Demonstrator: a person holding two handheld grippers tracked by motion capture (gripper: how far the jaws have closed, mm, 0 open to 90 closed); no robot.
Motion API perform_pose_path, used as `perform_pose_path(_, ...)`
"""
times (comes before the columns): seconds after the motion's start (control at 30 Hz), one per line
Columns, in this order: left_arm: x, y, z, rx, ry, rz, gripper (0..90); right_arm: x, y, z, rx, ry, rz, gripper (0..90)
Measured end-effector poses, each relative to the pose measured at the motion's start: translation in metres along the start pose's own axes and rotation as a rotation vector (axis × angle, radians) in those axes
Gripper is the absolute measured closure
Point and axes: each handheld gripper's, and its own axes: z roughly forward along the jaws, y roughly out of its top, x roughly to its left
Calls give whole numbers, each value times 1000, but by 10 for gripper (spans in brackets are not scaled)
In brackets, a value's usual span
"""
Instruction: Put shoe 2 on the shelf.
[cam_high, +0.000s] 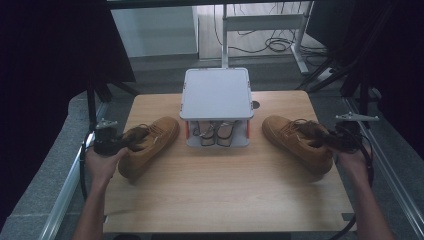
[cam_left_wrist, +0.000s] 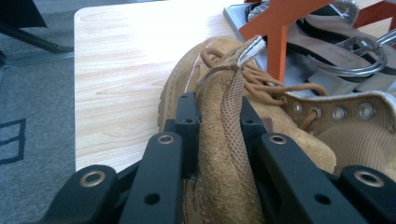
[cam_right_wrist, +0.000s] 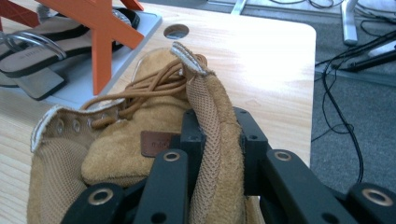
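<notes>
Currently: left claw clamped on left boot collar, right claw on right boot; both on bench, unlifted, rack placement pending.

Both boots, the left boot at nine o'clock and the right boot at three, look like matt tan suede, rough-napped, with woven mesh lining and metal eyelets. The tabletop is pale wood-grain laminate, smooth. Each tool's jaws are matt black plastic. The rack looks smooth grey plastic.
</notes>
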Motion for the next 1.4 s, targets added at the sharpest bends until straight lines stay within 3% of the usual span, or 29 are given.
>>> perform_pose_path(0.23,-1,5,-7,-19,-7,3,766,7,7,-5,-18,-2,-25,766)
perform_pose_path(0.5,-5,16,-19,-46,-17,16,765,10,11,-14,-58,-1,-18,766)
perform_pose_path(0.93,-7,34,-44,-102,-36,26,765,8,25,-43,-178,40,51,766)
perform_pose_path(1.4,-2,58,-68,-160,-37,14,765,14,43,-67,-276,29,82,765)
